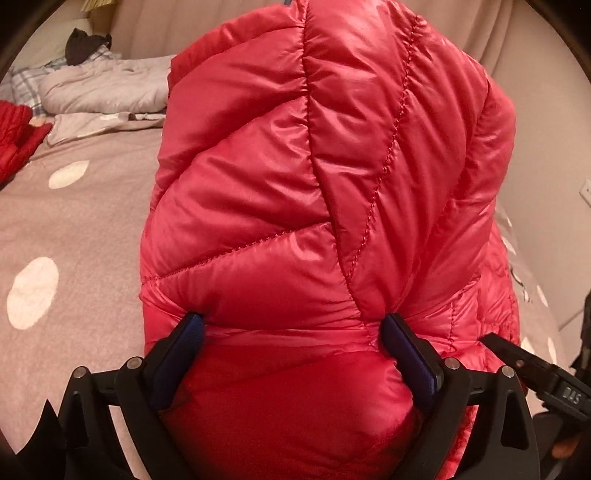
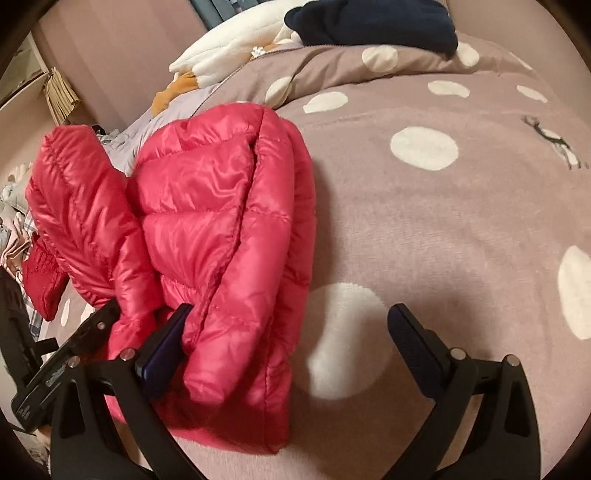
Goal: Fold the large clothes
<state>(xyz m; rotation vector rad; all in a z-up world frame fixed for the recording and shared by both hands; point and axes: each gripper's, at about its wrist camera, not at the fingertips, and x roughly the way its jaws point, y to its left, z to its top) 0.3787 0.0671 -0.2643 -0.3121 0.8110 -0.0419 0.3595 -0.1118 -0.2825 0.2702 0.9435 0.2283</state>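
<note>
left gripper (image 1: 291,332): fingers spread wide, a thick bulge of the red puffer jacket (image 1: 314,184) filling the gap and pressing both blue pads (image 1: 400,345); whether it is clamped or only pushed in, i cannot tell.
right gripper (image 2: 291,332): jaws wide apart, nothing between them; its left finger (image 2: 162,347) touches the jacket's edge.
red puffer jacket: bunched and folded over on the bed, left of the right gripper.
bedspread (image 2: 424,221): mauve with white dots, under the jacket.
far end: navy garment (image 2: 373,22) and white fleece (image 2: 229,51) piled by the pillow.
</note>
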